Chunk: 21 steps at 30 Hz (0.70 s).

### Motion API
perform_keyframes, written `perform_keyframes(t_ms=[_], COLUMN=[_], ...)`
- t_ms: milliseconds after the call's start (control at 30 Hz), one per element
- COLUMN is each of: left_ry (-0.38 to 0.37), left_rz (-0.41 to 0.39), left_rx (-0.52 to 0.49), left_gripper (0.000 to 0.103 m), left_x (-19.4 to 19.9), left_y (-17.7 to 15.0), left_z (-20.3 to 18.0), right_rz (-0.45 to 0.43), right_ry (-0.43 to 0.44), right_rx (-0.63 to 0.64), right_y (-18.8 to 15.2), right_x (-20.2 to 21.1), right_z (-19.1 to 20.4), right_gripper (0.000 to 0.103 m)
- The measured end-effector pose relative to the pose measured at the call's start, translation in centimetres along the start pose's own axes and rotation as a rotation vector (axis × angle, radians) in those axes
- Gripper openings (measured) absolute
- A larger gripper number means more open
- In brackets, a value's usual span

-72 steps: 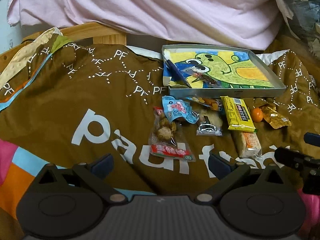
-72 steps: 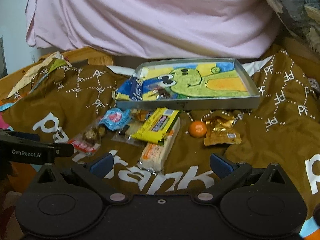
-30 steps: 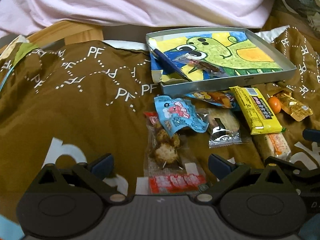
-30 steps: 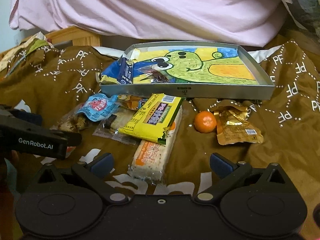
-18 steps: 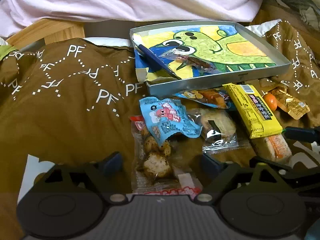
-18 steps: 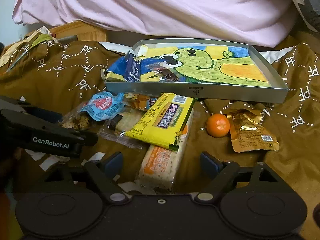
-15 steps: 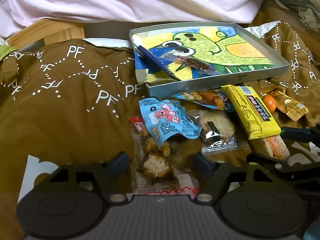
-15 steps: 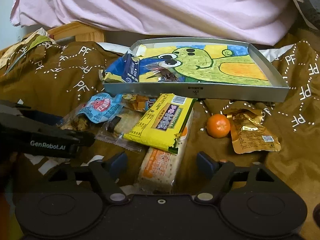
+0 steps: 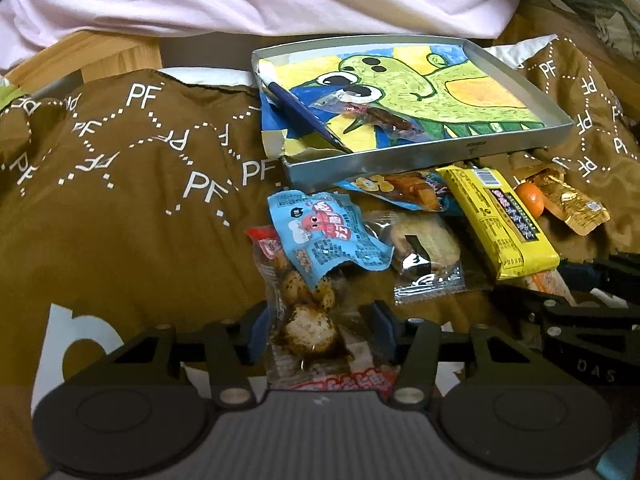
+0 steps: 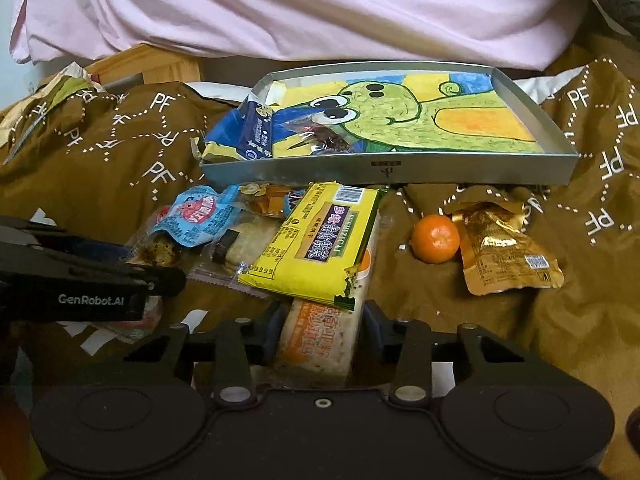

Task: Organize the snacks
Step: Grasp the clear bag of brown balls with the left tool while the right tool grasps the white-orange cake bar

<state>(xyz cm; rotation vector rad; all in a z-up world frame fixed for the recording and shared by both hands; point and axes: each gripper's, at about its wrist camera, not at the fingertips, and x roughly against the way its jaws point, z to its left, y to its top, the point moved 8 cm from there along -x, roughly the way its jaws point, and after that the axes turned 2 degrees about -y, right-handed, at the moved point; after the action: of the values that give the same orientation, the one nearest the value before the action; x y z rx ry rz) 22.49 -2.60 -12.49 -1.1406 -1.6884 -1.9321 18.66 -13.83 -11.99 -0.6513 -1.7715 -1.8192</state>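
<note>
My left gripper (image 9: 318,328) is shut on a clear bag of brown snack balls with a red label (image 9: 304,292), low on the brown blanket. A light-blue packet (image 9: 328,236) lies over the bag's far end. My right gripper (image 10: 324,326) is shut on an orange-and-white cracker pack (image 10: 320,344), whose far end lies under a yellow bar (image 10: 320,244). The metal tray (image 10: 440,166) with a green cartoon drawing sits behind the pile. It holds a dark-blue pack (image 10: 256,128) and a small wrapped snack (image 10: 320,132).
A small orange (image 10: 435,239) and a gold pouch (image 10: 508,256) lie right of the pile. A clear wafer packet (image 9: 424,252) and a blue-edged packet (image 9: 404,192) sit by the tray's front wall. Pink bedding (image 10: 320,8) rises behind. The left gripper's body (image 10: 80,276) is close on the left.
Both grippers moved forward and down to the pile. Their fingers went from wide open to closed, the left on the clear bag and the right on the cracker pack.
</note>
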Motion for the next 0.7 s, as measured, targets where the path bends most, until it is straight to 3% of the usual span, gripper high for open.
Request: perform_keyframes(t_ms=[200,267,300,367,467,700], left_ry=[-0.067,-0.117,-0.129,-0.128,-0.109,-0.106], left_rz=[0.041,0.083,0.086,0.081,0.078,0.06], left_rx=[0.065,0.098,0.106,0.082,0.052,0.093], left_gripper=[0.054,0.044,0.044,0.044,0.052,0.07], left_x=[1.3,2.0,2.3,2.9,2.8,2.1], left_y=[-0.4,-1.0,-1.3,-1.6,-1.8,-1.3], left_z=[-0.3,-0.7,-0.9,-1.3,-1.6,-1.4], right_rz=[0.036,0.036,0.036,0.038,0.036,0.019], right_ry=[0.105,0.132,0.143,0.141,0.131,0.099], right_rx=[-0.016,-0.009,-0.003,0.008,0.024,0.079], right_y=[-0.4,-0.6,-0.7,-1.0,-1.2,-1.5], right_x=[2.6,3.4,3.8,4.0,3.9,3.3], right_z=[0.6,0.9,1.0,1.1,1.2,1.6], right_gripper=[0.043,0.043,0.043,0.043,0.044,0.048])
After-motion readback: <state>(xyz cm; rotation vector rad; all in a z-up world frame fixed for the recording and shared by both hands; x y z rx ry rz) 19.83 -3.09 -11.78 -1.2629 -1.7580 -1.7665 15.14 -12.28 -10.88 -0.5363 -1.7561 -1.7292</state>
